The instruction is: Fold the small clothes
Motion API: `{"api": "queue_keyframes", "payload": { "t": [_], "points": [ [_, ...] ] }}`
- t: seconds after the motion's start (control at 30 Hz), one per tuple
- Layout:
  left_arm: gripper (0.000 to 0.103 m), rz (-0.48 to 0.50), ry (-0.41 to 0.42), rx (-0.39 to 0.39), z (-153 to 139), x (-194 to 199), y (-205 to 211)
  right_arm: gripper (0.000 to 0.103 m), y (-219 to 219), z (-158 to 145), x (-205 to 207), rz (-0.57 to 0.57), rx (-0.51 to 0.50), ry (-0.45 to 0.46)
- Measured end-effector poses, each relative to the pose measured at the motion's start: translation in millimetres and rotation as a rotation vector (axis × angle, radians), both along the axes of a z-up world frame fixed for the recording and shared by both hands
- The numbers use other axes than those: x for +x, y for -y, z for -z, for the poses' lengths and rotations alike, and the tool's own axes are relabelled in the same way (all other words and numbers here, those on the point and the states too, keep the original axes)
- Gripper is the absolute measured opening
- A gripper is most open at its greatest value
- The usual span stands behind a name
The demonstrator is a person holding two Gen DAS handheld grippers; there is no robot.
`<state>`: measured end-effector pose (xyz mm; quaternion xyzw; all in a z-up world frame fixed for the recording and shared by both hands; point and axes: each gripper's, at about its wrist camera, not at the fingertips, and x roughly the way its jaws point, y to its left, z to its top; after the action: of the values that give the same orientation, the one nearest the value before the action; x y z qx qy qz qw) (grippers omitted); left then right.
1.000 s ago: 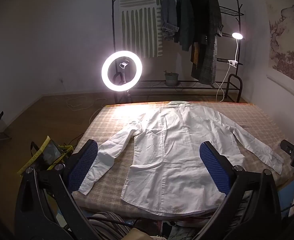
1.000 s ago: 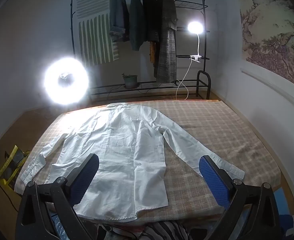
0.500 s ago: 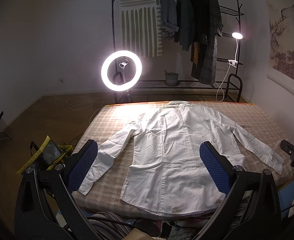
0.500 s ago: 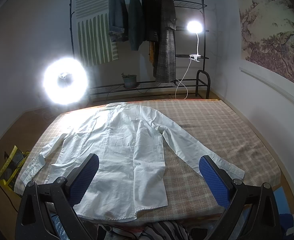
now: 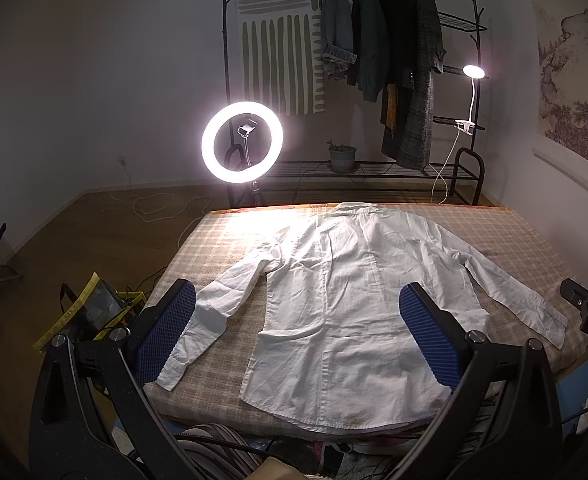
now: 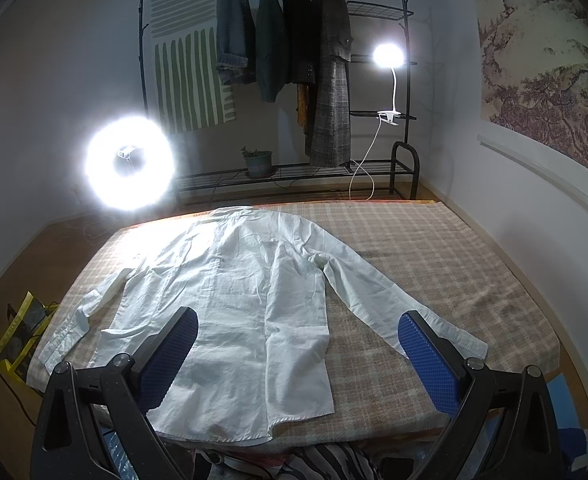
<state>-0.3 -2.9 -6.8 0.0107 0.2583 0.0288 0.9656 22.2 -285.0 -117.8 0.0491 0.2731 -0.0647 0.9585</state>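
A: Room first. Dim bedroom, wood floor, a bed with a plaid cover (image 5: 230, 248) filling the middle. Beyond its far edge a lit ring light (image 5: 242, 142), a black garment rack (image 5: 398, 80) hung with dark coats and a striped cloth, a small potted plant (image 5: 342, 156) on its low shelf, and a clip lamp (image 5: 474, 72) glowing on its right post. A landscape painting (image 6: 542, 72) covers the right wall.

B: And the garment?

A: White long-sleeved shirt (image 5: 354, 300), spread flat on the cover, collar at the far edge, hem at the near edge, both sleeves angled outward. Lightly creased.

B: Left gripper (image 5: 298, 336)?

A: Fingers spread wide, nothing between them. It hangs above the near edge of the bed; in its view the left pad overlaps the left sleeve's cuff end and the right pad the body's right side. No contact visible.

B: Right gripper (image 6: 300, 354)?

A: Also spread wide and empty, above the near edge. Its left pad overlaps the lower body, its right pad the right cuff. A yellow-trimmed bag (image 5: 94, 312) sits on the floor left of the bed.
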Motion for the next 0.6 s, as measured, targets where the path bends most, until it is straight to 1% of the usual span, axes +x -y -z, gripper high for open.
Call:
{"api": "queue_keyframes", "payload": {
  "t": [0.6],
  "points": [
    [0.103,0.000,0.000,0.002,1.0,0.1,-0.2,0.101,0.2,-0.1,1.0,0.000,-0.001,0.000]
  ]
}}
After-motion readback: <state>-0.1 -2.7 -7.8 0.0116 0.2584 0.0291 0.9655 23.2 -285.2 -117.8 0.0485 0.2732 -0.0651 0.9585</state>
